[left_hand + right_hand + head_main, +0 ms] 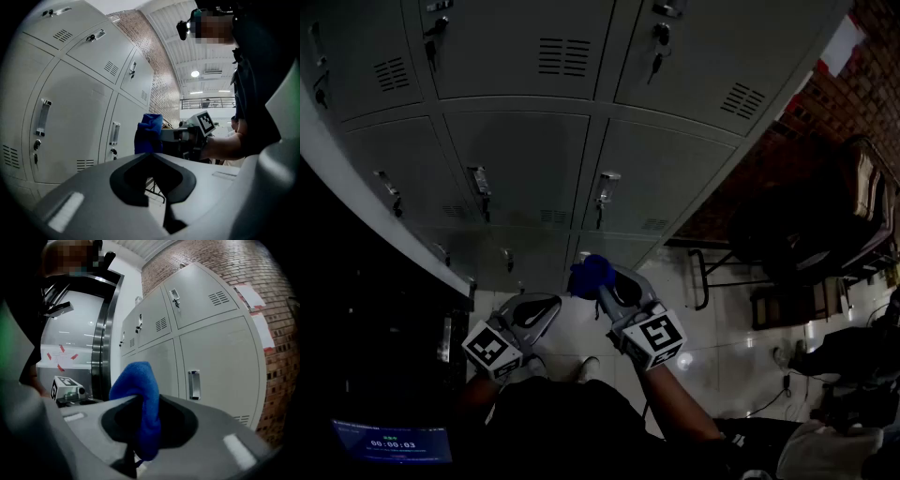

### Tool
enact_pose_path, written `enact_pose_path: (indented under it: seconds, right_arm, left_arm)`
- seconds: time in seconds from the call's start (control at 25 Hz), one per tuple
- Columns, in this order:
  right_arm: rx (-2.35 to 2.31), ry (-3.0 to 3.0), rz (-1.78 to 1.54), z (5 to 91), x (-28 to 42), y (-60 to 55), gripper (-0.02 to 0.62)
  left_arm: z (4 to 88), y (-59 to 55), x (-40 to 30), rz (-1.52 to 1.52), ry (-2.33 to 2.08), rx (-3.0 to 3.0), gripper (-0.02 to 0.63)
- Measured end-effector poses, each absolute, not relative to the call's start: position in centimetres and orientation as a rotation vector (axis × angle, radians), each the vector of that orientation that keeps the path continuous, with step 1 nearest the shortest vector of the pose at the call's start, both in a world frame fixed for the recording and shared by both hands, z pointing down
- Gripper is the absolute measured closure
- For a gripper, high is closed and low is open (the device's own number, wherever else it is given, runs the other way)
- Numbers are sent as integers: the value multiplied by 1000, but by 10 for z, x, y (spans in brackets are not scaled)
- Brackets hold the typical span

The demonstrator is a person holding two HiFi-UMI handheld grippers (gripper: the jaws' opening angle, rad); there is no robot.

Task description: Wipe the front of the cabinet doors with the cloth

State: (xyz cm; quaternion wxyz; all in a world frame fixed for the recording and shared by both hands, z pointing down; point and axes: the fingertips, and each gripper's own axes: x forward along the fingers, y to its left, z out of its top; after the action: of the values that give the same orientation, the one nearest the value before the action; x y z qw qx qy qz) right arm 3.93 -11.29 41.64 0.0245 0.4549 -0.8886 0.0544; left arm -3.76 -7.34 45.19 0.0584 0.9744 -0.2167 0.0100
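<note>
My left gripper (pixel 542 305) hangs empty, jaws together. My right gripper (pixel 602 284) pinches the blue cloth (pixel 589 274), bunched past the tips, near the lower cabinet doors (pixel 652 178) but seemingly not touching. The risk, as I judge it: hard jaw tips scraping paint, or the wad snagging a door handle (pixel 607 192).

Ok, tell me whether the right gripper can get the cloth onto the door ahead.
Probably yes. The right gripper is shut on the cloth, which sticks out past the jaws, and nothing stands between it and the door. The left gripper sits aside.
</note>
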Motion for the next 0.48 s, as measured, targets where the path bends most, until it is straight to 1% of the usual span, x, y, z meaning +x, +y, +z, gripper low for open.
enact_pose_path:
  seconds: [0.28,0.48]
  right_arm:
    - [1467,-2684,129,374,63,-169,528]
    - [1553,-2619,40,329,78,-222,528]
  left_arm:
    - [448,-73,-46,11,-677,2948,606]
    - [449,-70,-49,12,-684,2932,606]
